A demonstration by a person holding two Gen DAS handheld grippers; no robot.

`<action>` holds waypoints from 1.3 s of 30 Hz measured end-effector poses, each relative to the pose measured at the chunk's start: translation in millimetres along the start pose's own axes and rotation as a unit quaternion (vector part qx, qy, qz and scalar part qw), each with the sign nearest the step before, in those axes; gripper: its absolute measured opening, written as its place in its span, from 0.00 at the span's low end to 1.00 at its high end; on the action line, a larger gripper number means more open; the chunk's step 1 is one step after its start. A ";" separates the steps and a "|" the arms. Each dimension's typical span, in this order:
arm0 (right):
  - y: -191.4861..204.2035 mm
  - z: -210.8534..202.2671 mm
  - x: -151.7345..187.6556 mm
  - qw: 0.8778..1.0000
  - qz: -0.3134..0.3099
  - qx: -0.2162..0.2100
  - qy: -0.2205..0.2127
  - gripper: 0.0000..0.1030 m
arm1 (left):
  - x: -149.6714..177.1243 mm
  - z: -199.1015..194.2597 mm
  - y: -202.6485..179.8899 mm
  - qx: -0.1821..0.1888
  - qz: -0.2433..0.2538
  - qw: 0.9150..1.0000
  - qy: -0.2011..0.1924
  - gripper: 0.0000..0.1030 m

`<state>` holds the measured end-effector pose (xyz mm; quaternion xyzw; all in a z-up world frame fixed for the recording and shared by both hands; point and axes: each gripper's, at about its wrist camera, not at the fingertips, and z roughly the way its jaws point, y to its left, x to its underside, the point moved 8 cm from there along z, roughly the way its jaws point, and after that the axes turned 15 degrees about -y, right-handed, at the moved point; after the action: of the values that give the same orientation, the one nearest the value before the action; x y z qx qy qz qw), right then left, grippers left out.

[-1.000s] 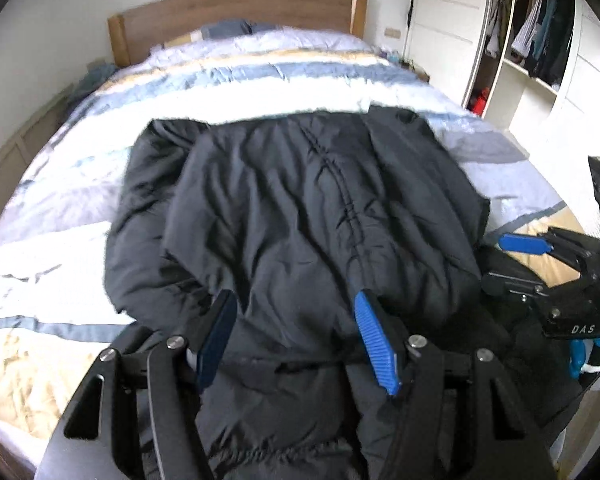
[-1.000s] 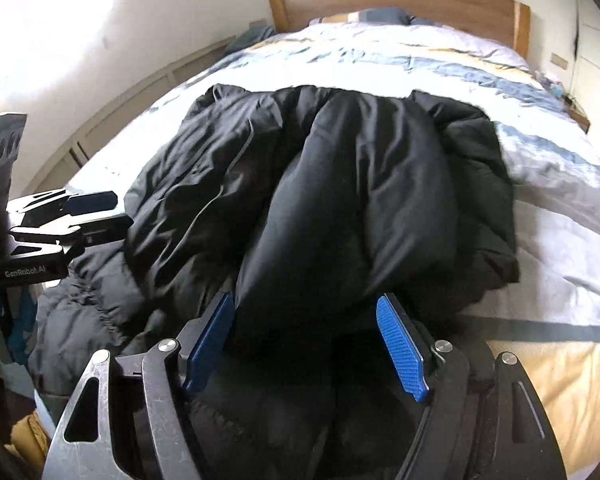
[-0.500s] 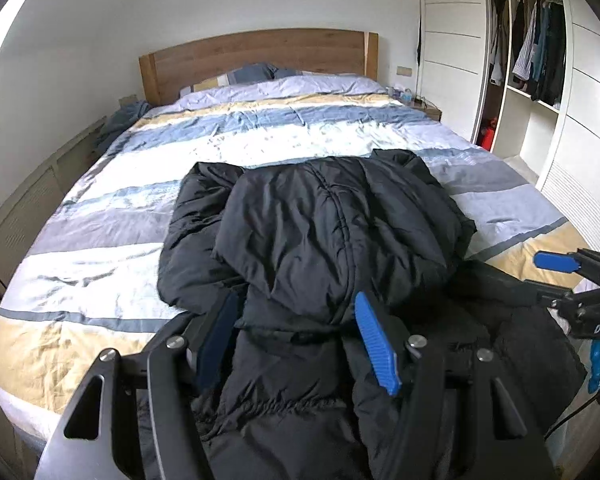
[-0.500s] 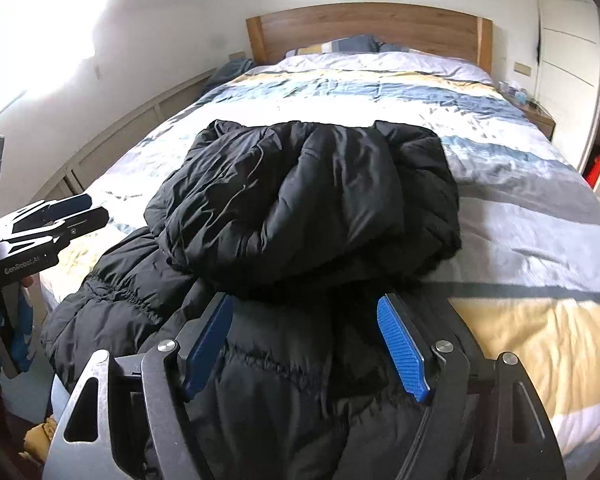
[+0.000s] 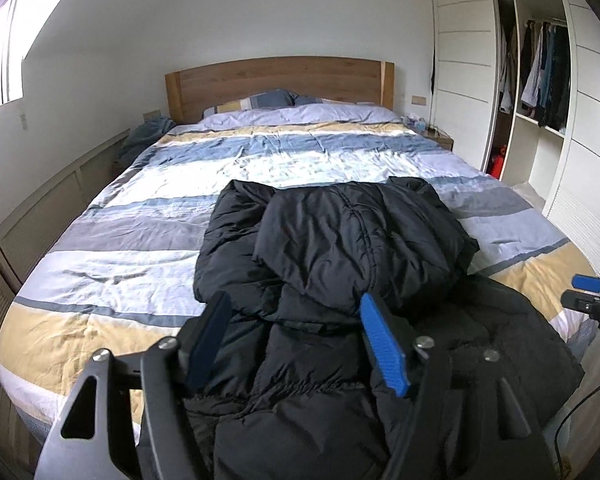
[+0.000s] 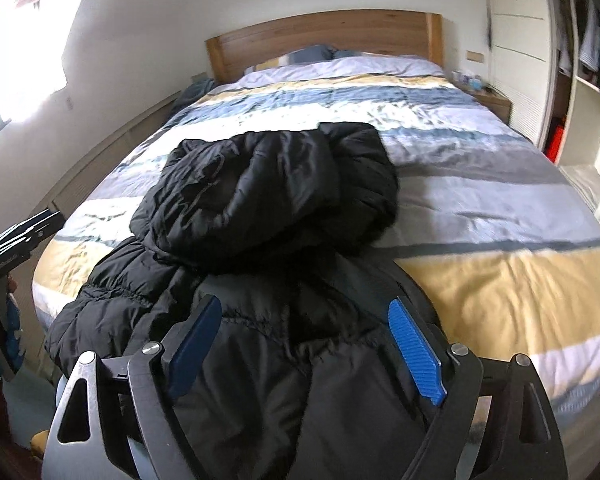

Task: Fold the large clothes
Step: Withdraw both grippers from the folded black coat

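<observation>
A black puffer jacket (image 5: 340, 248) lies on the near end of the striped bed (image 5: 148, 248), its upper part folded over onto the lower part that hangs over the foot. It also shows in the right wrist view (image 6: 268, 192). My left gripper (image 5: 296, 340) is open and empty, above the jacket's near part. My right gripper (image 6: 306, 344) is open and empty too, above the jacket's near right part. The right gripper shows at the right edge of the left wrist view (image 5: 592, 300), and the left gripper at the left edge of the right wrist view (image 6: 20, 236).
A wooden headboard (image 5: 280, 80) and pillows (image 5: 268, 100) are at the far end. A white wardrobe with hanging clothes (image 5: 548, 80) stands on the right. A low cabinet (image 5: 40, 216) runs along the left wall. A nightstand (image 6: 492, 100) sits by the bed.
Both grippers have pulled back and up from the jacket toward the foot of the bed. The folded-over upper part now lies flat, farther from the fingers.
</observation>
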<state>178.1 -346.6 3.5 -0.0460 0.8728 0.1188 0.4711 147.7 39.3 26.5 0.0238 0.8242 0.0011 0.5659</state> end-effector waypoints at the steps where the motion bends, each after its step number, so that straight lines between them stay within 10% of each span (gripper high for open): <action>1: -4.8 -2.8 2.5 1.000 0.006 0.005 0.000 0.84 | 0.8 -2.3 2.4 -0.002 -0.001 1.000 -0.002 0.66; 39: -101.0 -54.4 46.4 0.991 0.087 0.103 -0.001 0.99 | 67.1 -23.6 99.3 -0.087 -0.036 0.994 0.050 0.67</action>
<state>127.7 -456.5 -23.0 0.0790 0.8804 0.0691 0.4624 105.3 141.8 -24.8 -0.0553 0.8485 0.0531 0.5235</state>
